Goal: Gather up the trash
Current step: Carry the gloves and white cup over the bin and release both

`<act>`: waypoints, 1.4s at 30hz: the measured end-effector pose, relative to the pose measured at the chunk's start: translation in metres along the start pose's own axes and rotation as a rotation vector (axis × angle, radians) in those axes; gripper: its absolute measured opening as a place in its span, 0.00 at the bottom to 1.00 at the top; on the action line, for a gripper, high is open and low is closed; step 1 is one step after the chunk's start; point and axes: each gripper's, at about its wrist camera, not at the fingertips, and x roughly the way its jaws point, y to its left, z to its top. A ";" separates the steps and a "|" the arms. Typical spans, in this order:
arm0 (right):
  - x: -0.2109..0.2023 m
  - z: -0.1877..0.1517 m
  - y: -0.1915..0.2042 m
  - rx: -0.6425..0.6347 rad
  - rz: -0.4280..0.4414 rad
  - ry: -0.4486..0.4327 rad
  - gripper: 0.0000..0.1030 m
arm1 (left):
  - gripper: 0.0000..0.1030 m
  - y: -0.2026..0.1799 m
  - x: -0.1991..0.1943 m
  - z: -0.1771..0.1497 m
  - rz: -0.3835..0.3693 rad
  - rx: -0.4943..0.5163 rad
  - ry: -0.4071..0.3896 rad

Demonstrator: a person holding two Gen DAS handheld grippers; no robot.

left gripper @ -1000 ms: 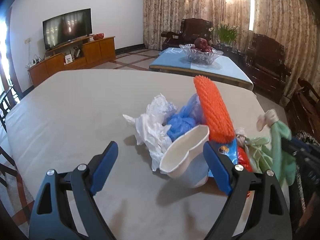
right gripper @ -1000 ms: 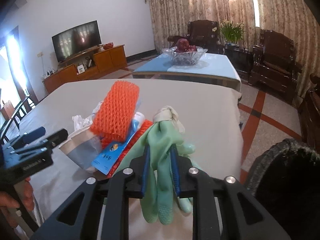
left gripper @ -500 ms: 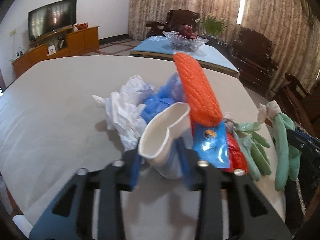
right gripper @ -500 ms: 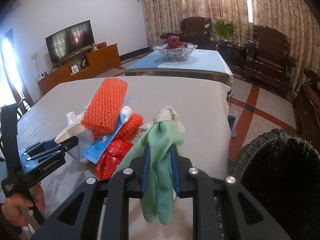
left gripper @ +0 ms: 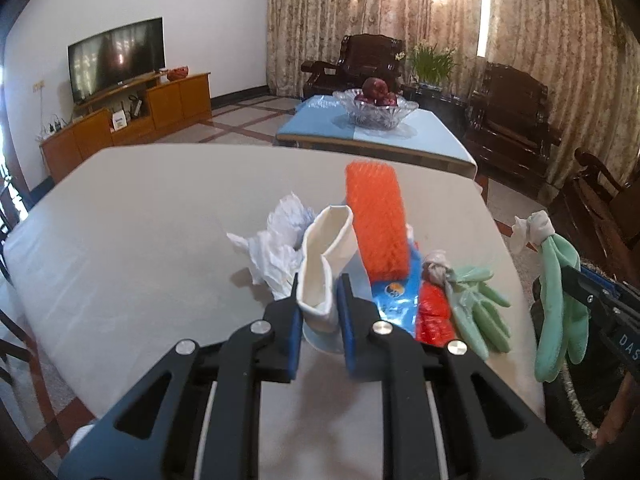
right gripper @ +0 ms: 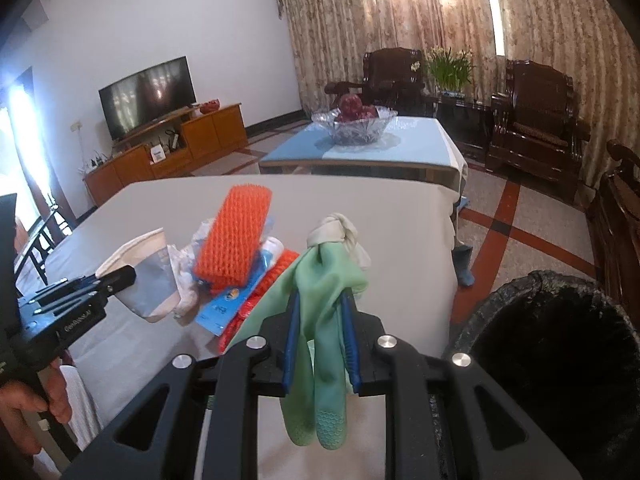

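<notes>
A second earlier the left gripper [left gripper: 319, 308] had stood spread before the trash pile; now its fingers had closed on the crushed paper cup [left gripper: 325, 262], left of the orange foam net [left gripper: 376, 220]. The right gripper [right gripper: 320, 344] still pinched the green rubber glove [right gripper: 324, 320], lifted right of the net, near the black bin [right gripper: 560, 360]. Both looked ready for dumping.

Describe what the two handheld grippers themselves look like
Both the left gripper and the right gripper are black angular frames with triangular cut-outs, silver round bolts and blue ridged finger pads. The left one carries small white lettering on its side.
</notes>
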 end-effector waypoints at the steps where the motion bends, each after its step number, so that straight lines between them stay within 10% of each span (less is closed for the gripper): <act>1: -0.004 0.001 0.000 0.000 0.000 -0.005 0.20 | 0.15 -0.002 -0.006 0.002 0.003 0.003 -0.004; 21: -0.109 -0.003 -0.054 0.052 -0.165 -0.094 0.20 | 0.14 -0.113 -0.076 0.018 -0.182 0.135 -0.080; 42: -0.134 -0.044 -0.168 0.167 -0.413 -0.038 0.20 | 0.14 -0.254 -0.027 -0.025 -0.457 0.280 -0.007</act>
